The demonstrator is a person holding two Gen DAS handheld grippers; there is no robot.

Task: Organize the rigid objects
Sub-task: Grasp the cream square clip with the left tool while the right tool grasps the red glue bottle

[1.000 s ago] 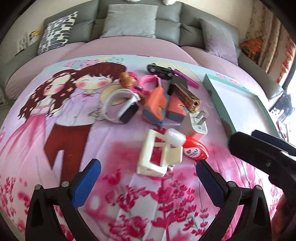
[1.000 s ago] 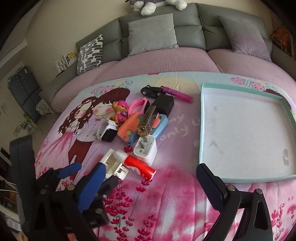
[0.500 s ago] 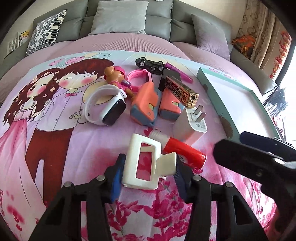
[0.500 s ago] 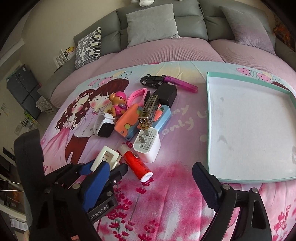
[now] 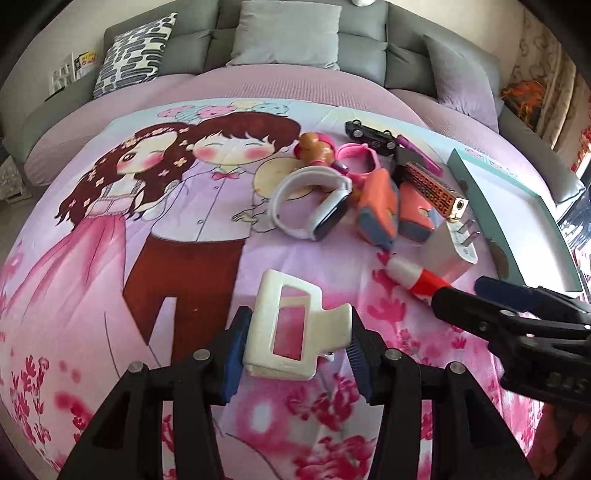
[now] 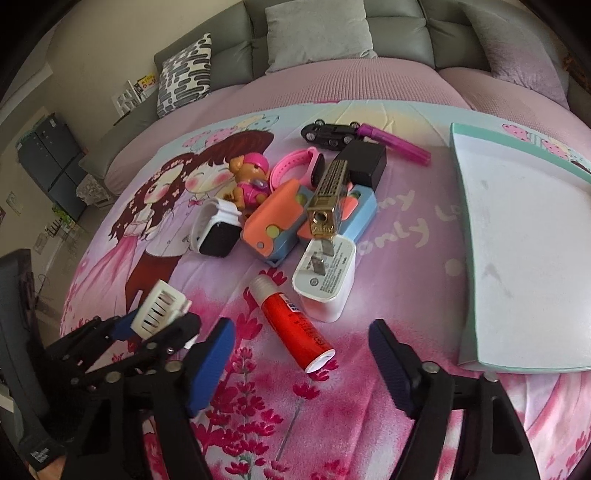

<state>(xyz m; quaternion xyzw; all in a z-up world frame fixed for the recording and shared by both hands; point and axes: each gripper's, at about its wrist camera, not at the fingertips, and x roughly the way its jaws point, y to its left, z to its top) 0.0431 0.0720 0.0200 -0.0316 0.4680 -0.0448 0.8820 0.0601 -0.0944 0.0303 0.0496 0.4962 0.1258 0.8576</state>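
My left gripper is shut on a cream hair claw clip and holds it just above the cartoon bedspread; the clip also shows in the right wrist view. My right gripper is open, with a red glue stick lying between and just beyond its fingertips. A white charger plug lies behind the stick. A pile holds a white smartwatch, orange-and-blue cases, a gold patterned lighter, a pink toy pup, a pink band, a black toy car and a purple pen.
A shallow teal-rimmed white tray lies on the bed at the right and holds nothing. A grey sofa headboard with cushions runs along the back. The right gripper's arm reaches in at the right of the left wrist view.
My left gripper closed on the hair claw clip and has lifted it slightly away from the glue stick. My right gripper moved forward and down toward the glue stick, staying open.
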